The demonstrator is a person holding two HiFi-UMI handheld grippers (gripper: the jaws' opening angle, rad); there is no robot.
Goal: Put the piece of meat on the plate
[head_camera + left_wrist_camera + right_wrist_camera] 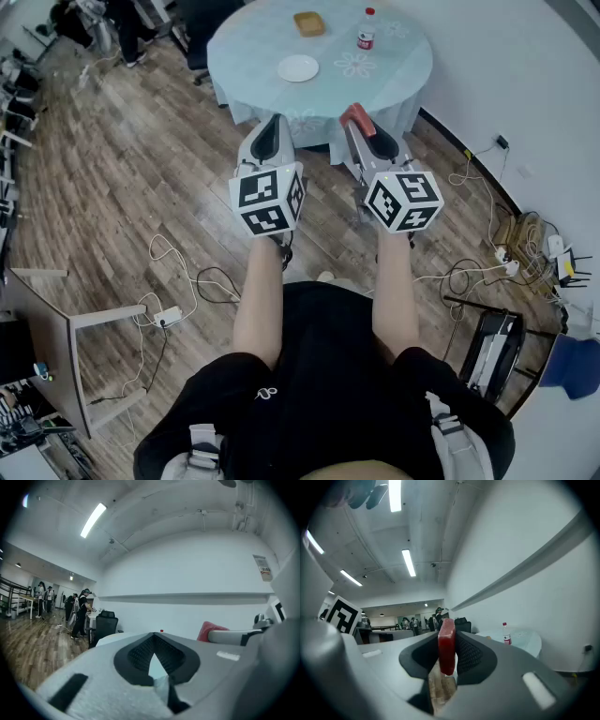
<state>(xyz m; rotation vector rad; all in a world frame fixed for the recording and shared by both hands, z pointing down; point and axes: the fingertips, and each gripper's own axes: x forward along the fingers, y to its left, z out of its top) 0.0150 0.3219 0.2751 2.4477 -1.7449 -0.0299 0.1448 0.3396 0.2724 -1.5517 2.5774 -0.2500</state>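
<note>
While pointed level toward the bench (412,94), gripped the piece of meat (446,639) in the right tongs (445,665), pads pressed on both flat faces. Showed red at the very front of those tongs in the head view, off the bench top and well apart from the white plate (298,67). Held nothing in the left tongs (154,656): jaws clenched, tips together, only a pale sliver seen through the gap behind them. Sat side by side, left tongs just beside the right.

Was a round bench under a pale blue flowered cloth (375,70), carrying the plate near its middle, with a red-capped bottle (366,33) and a tan block (308,23) toward the far side. Stood on a wood-plank floor (112,187) strewn with cables (187,281), with a white wall (525,56) to the right, strip lights (408,562) on the ceiling and people (79,613) standing far off.

Stood on edge in the right gripper view, long axis upright, thin edge facing the camera, top end rising above the pads. Could not make out the lower end, sunk between the jaws.
</note>
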